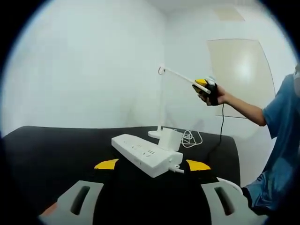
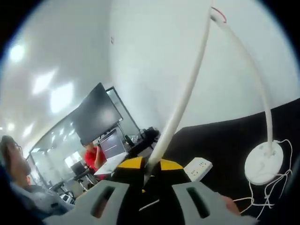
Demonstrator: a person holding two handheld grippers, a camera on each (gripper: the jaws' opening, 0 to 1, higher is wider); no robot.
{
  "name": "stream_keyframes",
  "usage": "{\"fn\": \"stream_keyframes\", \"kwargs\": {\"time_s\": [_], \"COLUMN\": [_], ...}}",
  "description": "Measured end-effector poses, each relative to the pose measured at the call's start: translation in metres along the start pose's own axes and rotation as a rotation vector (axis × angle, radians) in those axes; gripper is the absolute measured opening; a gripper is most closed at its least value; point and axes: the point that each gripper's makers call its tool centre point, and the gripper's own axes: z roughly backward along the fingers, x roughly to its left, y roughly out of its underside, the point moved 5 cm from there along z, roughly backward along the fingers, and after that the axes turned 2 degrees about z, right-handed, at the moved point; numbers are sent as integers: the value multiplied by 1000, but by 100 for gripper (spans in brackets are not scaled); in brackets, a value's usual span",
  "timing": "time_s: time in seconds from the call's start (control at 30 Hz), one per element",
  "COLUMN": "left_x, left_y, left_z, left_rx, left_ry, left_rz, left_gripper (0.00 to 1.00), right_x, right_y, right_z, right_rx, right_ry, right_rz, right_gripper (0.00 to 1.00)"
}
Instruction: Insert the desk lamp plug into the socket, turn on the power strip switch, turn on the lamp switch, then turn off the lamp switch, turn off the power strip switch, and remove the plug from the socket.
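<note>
Now the right claw (image 2: 143,180) is up at the lamp (image 1: 161,101), and its two yellow tips pinch the thin lamp arm (image 2: 180,108). That arm runs from the claw up to the top right of the right gripper view. In the left gripper view, the left claw (image 1: 152,165) is released and holds nothing. The power strip (image 1: 145,153) lies on the black table (image 1: 51,150) just past it, middle of frame, long side slanting down to the right. The plug (image 1: 168,139) already sits in it, so the left claw is the nearer one for the strip.
</note>
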Motion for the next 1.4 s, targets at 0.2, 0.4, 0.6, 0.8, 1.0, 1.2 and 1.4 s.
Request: {"fn": "stream_keyframes", "kwargs": {"time_s": [0.2,0.4,0.6,0.8,1.0,1.2,1.4], "left_x": [-1,1,2,0,1,-1,0], "left_y": [0,0,0,0,0,0,0], "left_z": [3,5,5,5,4,3,3], "left_rx": [-2,-7,-9,-11,-11,-9,-8], "left_ry": [-2,-1,-1,-1,-1,-2,-3], "left_rz": [1,4,5,4,5,4,3], "left_gripper": [52,51,51,51,51,51,51], "right_x": [9,18,21,20,12,15,23], "right_y": [-3,-6,-15,-22,-31,-29,-24], "right_z": [-1,-1,0,2,6,5,3], "right_rx": [-2,-9,-16,-17,-17,-18,-11], "right_ry": [-2,-11,-23,-30,-32,-36,-36], "right_rz": [-3,-12,-16,-16,-16,-18,-13], "right_gripper": [13,14,14,14,14,14,14]}}
